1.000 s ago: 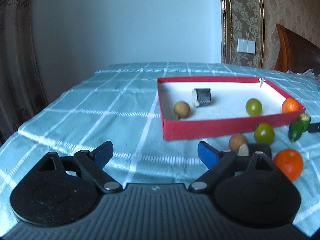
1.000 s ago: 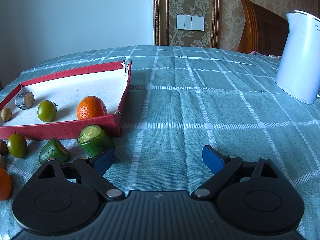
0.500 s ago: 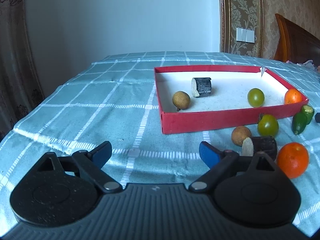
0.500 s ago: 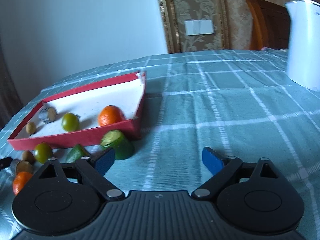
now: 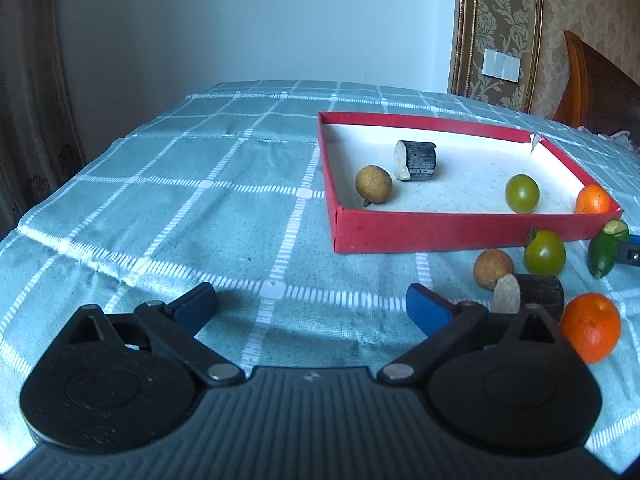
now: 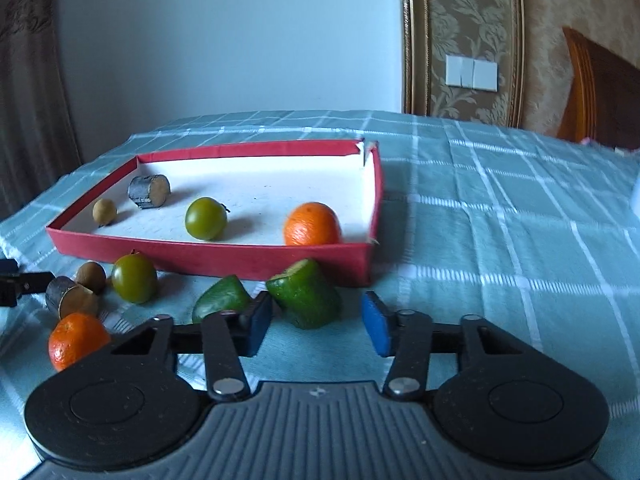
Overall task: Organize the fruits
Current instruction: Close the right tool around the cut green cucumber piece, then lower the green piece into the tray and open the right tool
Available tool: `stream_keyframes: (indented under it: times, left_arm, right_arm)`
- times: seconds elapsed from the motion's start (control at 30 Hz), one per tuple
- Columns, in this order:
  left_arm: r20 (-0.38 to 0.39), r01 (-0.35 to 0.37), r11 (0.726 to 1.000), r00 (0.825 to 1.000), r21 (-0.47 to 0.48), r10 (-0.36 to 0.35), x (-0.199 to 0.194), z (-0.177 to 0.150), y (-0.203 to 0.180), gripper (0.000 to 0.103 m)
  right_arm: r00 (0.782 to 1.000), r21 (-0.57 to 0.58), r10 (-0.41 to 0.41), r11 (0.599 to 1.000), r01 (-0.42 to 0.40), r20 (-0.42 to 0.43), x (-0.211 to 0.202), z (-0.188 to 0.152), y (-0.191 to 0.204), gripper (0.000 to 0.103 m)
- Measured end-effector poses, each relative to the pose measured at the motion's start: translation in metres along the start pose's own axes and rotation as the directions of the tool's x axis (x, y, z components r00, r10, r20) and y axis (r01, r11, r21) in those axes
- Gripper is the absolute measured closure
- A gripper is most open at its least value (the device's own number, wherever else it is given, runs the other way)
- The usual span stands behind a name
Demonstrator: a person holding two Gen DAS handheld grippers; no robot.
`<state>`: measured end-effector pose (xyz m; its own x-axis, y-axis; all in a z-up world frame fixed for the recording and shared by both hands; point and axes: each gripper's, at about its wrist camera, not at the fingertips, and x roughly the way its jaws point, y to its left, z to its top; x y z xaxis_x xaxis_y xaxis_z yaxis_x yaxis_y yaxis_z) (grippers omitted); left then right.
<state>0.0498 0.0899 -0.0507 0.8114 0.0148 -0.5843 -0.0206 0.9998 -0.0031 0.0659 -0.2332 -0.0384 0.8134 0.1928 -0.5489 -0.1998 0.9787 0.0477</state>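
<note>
Right gripper (image 6: 316, 322) closing round the cut green chunk (image 6: 306, 298), prob. cucumber; the chunk sits between the blue pads, not yet pinched, on the checked tablecloth (image 6: 500, 248) just outside the red box's (image 6: 224, 258) near wall. Left gripper (image 5: 312, 306) spread wide and opening, nothing between its pads. In the box: orange (image 6: 312, 224), green tomato (image 6: 205, 218), longan (image 6: 105, 211), dark cane piece (image 6: 149, 191).

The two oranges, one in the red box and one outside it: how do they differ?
The orange in the box sits on the white floor by the near right corner of the red box; the loose orange lies on the checked cloth beside a dark cut piece. Both look round, bright and whole.
</note>
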Motion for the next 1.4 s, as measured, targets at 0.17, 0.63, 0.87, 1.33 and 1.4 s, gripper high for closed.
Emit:
stream_keyframes:
  times: [0.17,0.63,0.87,1.33,1.4]
  left_arm:
    - [0.004,0.009,1.000,1.000,0.018,-0.009,-0.002,-0.001,-0.002,0.000]
    - [0.021,0.017,0.999,1.000,0.049,-0.018,0.001,0.004,-0.002,0.000]
    - [0.000,0.029,0.999,1.000,0.041,-0.029,0.006,0.005,0.000,0.000]
    - [-0.008,0.025,0.999,1.000,0.049,-0.024,0.006,0.004,-0.002,0.000]
    - [-0.008,0.025,0.999,1.000,0.048,-0.025,0.006,0.004,-0.002,0.000]
  right_arm:
    - [1.000,-0.053,-0.003,0.999,0.003,-0.006,0.005,0.005,0.010,0.067]
    - [1.000,-0.036,0.019,0.999,-0.020,-0.023,0.014,0.006,0.012,0.069]
    - [1.000,-0.009,0.017,1.000,-0.017,0.026,0.006,0.006,0.010,0.069]
    - [0.991,-0.045,0.041,0.998,-0.035,0.127,0.010,0.040,0.026,0.069]
    - [0.992,-0.058,0.037,0.998,-0.030,0.120,0.019,0.046,0.029,0.069]
